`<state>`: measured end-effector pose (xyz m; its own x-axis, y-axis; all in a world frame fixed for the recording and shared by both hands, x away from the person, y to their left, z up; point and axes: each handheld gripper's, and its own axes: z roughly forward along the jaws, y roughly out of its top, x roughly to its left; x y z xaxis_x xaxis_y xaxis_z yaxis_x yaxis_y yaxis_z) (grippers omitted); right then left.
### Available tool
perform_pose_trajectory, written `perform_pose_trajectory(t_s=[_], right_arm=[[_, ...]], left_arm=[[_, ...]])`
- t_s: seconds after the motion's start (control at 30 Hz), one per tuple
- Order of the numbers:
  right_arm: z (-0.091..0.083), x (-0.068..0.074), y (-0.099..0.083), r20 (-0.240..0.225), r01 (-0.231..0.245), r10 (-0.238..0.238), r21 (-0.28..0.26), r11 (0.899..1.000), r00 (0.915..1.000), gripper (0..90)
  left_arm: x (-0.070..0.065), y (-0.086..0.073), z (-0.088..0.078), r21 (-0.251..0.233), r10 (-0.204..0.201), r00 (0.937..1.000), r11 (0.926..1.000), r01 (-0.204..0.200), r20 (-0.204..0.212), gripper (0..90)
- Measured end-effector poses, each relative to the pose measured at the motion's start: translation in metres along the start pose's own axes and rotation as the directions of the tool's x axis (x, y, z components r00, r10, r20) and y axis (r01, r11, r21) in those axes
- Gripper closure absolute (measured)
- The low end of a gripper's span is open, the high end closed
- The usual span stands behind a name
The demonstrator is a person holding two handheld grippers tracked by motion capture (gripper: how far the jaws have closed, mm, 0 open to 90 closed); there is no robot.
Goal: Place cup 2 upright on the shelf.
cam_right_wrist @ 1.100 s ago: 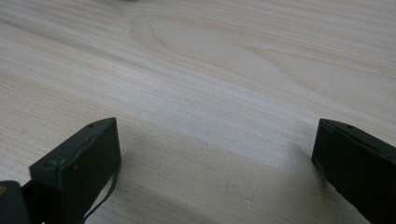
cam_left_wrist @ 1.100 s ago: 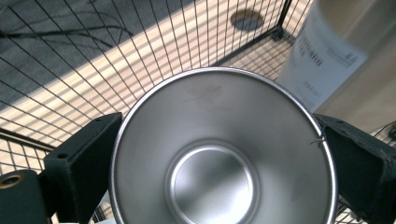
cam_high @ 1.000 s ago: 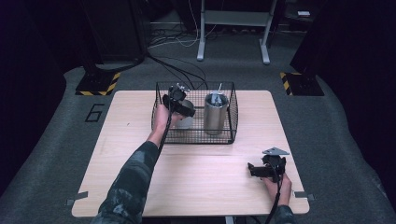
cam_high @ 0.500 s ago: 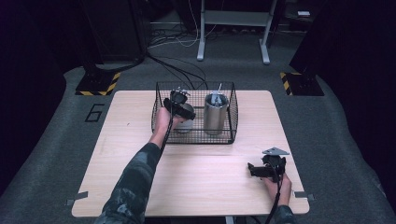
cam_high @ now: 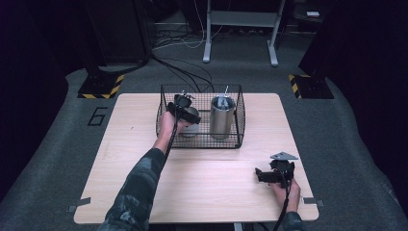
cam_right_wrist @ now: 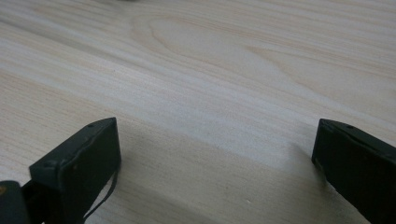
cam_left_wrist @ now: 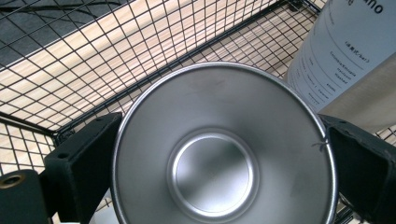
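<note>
Steel cup (cam_left_wrist: 223, 154), polished, open mouth turned toward the left gripper view; it is seen between that gripper's two black jaws, which sit against its rim on either side, so the left gripper (cam_high: 182, 107) is recorded as clamped on the cup. In the high view the cup (cam_high: 189, 122) is located inside the wire basket (cam_high: 235, 126), in its left half, just beside a taller steel tumbler (cam_high: 221, 118) fitted with a straw. Printed lettering is noted on the tumbler (cam_left_wrist: 345, 51) in the left gripper view (too small to be read). The basket mesh (cam_left_wrist: 93, 60) is seen behind the cup.

Wire basket: black, rectangular, placed toward the far middle of a light wooden table (cam_high: 120, 159).

Right gripper (cam_high: 275, 174): held low near the table's front right corner, well apart from the basket. Its jaws are spread wide with bare wood grain (cam_right_wrist: 215, 93) between them; nothing is gripped. A grey three-cornered plate is carried on top.
</note>
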<state>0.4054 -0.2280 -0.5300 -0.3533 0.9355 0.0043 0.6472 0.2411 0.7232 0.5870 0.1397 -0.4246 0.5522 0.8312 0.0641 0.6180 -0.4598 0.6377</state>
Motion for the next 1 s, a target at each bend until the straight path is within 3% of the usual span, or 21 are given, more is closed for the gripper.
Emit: perform_pose_trajectory(t_s=[0.17,0.43,0.87,0.93,1.0], right_arm=[[0.0,0.0,0.0,0.003,0.0,0.0,0.0,1.0,1.0,0.6],[0.0,0.0,0.0,0.001,0.0,0.0,0.0,1.0,1.0,0.5],[0.0,0.0,0.0,0.002,0.0,0.0,0.0,1.0,1.0,0.5],[0.0,0.0,0.0,0.002,0.0,0.0,0.0,1.0,1.0,0.5],[0.0,0.0,0.0,0.002,0.0,0.0,0.0,1.0,1.0,0.5]], left_arm=[[-0.002,-0.002,-0.003,-0.015,0.001,0.9999,0.9999,-0.001,-0.014,2.1],[-0.001,0.003,-0.025,-0.052,0.006,0.9998,0.9986,-0.007,-0.019,0.3],[0.0,0.003,-0.075,-0.101,0.018,0.9993,0.9948,-0.014,0.032,1.0],[0.0,0.001,-0.079,-0.105,0.019,0.9994,0.9943,-0.016,0.03,1.1],[0.0,-0.003,-0.094,-0.105,0.024,0.9997,0.9942,-0.023,0.009,1.0]])
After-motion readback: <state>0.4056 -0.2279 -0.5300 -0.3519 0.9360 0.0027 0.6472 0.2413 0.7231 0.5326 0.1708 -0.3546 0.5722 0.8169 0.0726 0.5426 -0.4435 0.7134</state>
